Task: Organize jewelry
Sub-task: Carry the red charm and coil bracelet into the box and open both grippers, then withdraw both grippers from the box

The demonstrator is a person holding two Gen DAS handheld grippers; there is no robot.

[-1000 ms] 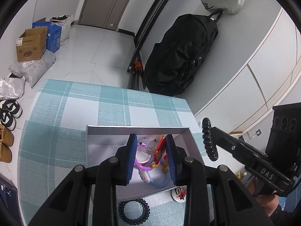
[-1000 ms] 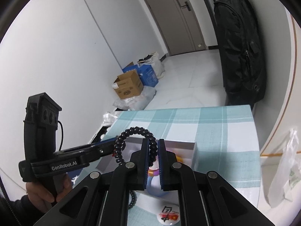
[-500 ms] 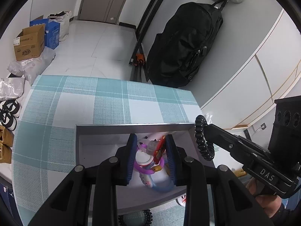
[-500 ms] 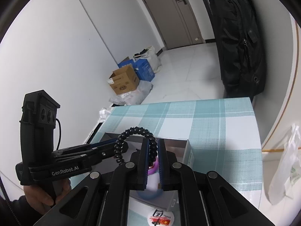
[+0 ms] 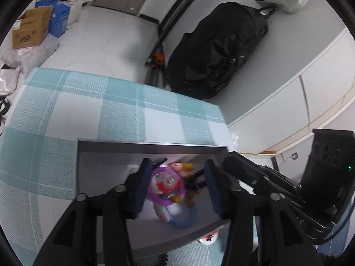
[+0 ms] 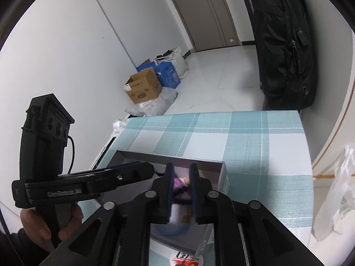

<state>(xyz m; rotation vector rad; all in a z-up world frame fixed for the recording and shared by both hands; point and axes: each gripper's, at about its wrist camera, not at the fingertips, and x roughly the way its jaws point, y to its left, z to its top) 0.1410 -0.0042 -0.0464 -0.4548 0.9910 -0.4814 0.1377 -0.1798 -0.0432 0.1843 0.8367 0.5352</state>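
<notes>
Both jaws just parted: left gripper (image 5: 176, 185) and right gripper (image 6: 180, 190) empty over cluttered grey box (image 5: 153, 143); checked bench (image 5: 119, 113) beyond lies bare.

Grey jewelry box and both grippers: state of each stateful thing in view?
Grey open-top jewelry box: no lid on, trinkets inside.
Black spiral hair tie: lying in the box, free of the pads.
Left gripper: jaws just opened, over the box, nothing pinched.
Right gripper: jaws just parted, nothing gripped.
Black backpack: zipped, upright against the wall.
Brown cardboard carton: flaps open.
</notes>
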